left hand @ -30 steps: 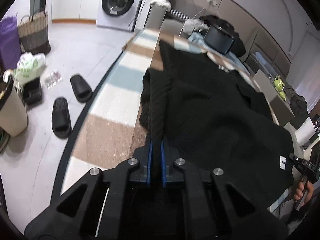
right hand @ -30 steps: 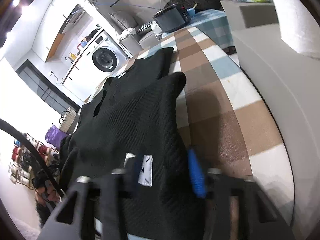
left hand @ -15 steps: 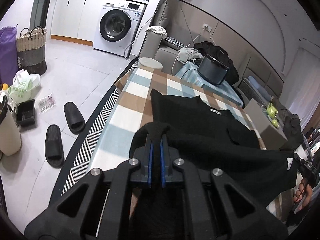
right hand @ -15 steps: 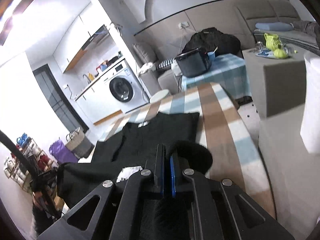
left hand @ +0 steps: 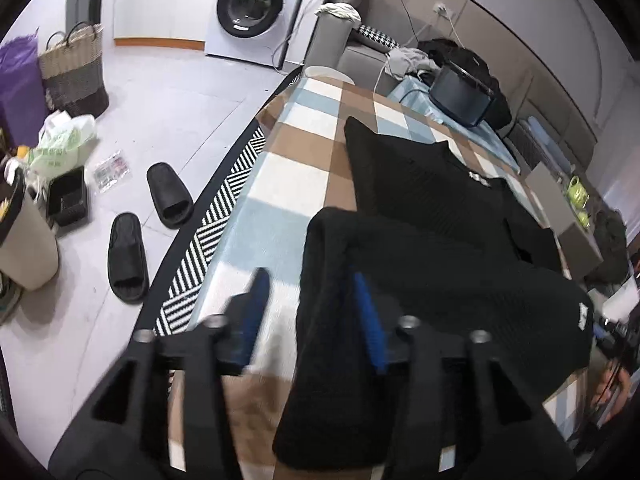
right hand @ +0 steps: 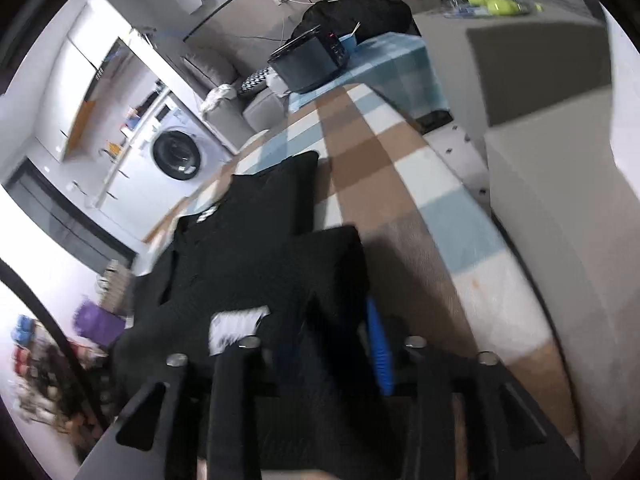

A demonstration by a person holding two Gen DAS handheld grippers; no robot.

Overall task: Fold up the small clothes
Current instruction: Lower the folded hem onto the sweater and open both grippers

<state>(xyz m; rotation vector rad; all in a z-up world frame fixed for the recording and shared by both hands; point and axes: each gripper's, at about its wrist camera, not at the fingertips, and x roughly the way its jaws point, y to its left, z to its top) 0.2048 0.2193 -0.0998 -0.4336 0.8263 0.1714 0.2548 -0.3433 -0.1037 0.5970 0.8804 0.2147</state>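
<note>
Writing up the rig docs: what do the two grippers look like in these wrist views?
Both look alike. The left gripper has a matte black, angular body with triangular cut-outs, round silver bolt heads along its front, and two fingers faced with bright blue pads. The right gripper shows the same black frame and silver bolts; one ribbed blue pad is visible, the other is hidden by cloth. No cables, markings or sleeves are visible.

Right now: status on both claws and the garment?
Left claw open, black garment draped over its inner finger. Right claw open, fabric lying between its fingers. Garment half folded on checked tablecloth. Nothing in the way.
</note>
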